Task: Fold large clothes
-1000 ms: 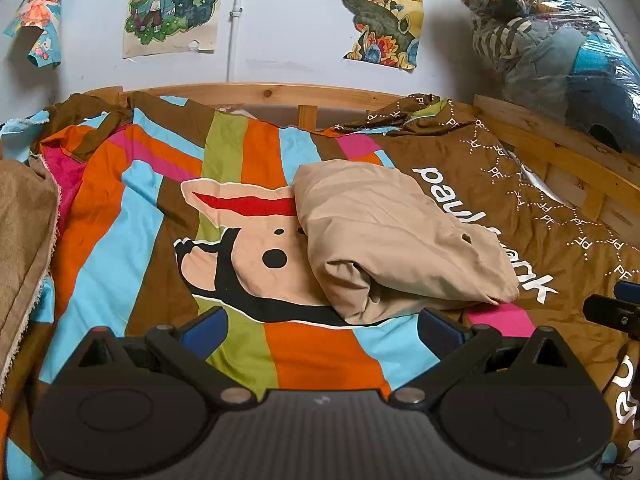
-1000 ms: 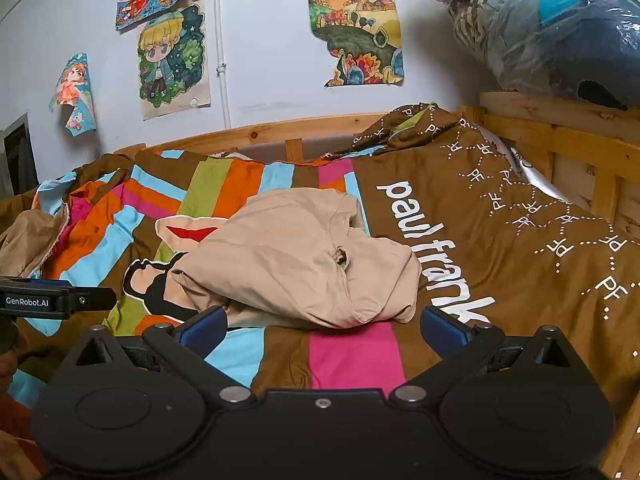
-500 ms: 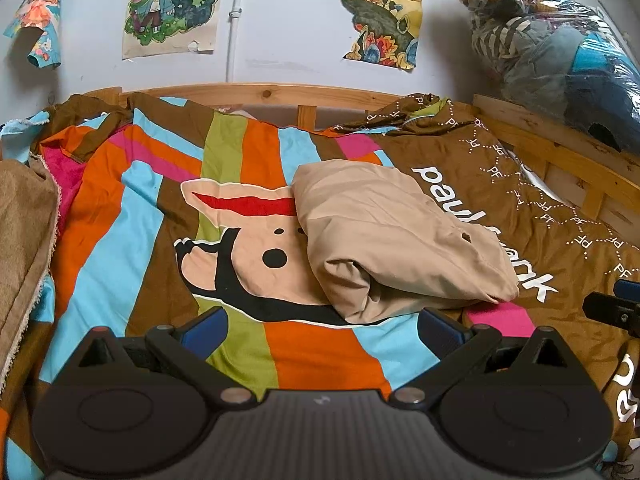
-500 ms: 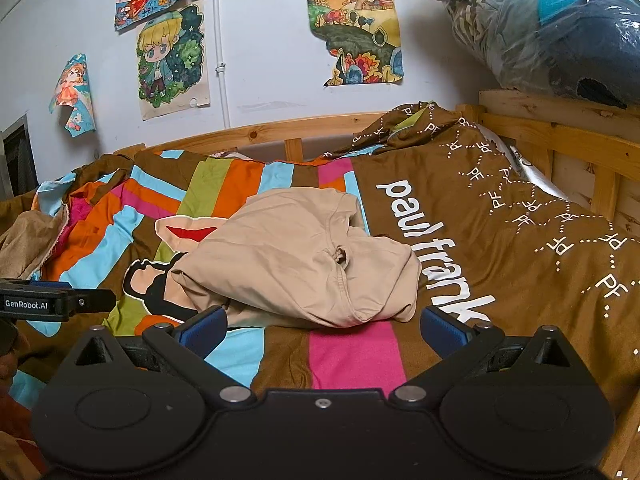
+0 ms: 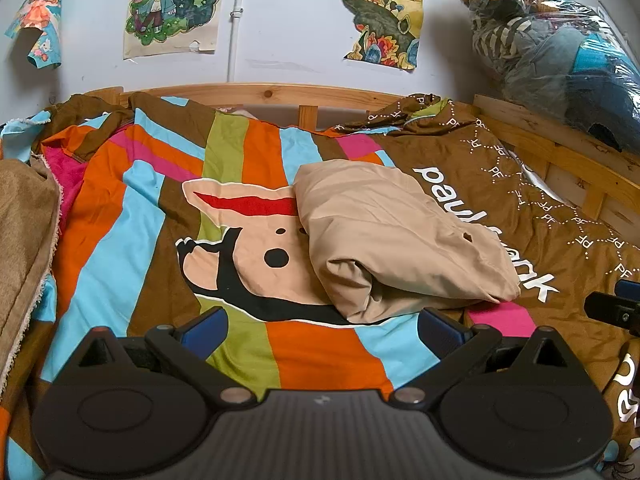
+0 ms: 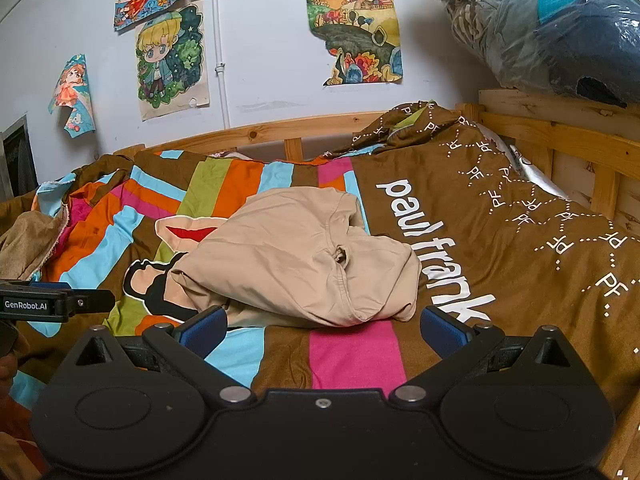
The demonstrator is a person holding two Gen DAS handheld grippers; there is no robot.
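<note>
A beige garment lies folded in a thick bundle on the striped bedspread, in the middle of the bed. It also shows in the right wrist view. My left gripper is open and empty, just short of the bundle's near edge. My right gripper is open and empty, also just short of the bundle, on its right side. The right gripper's tip shows at the right edge of the left wrist view. The left gripper's tip shows at the left of the right wrist view.
A brown plush blanket lies at the bed's left edge. A wooden bed rail runs along the back and right side. A plastic bag of clothes sits on the right rail. Posters hang on the wall.
</note>
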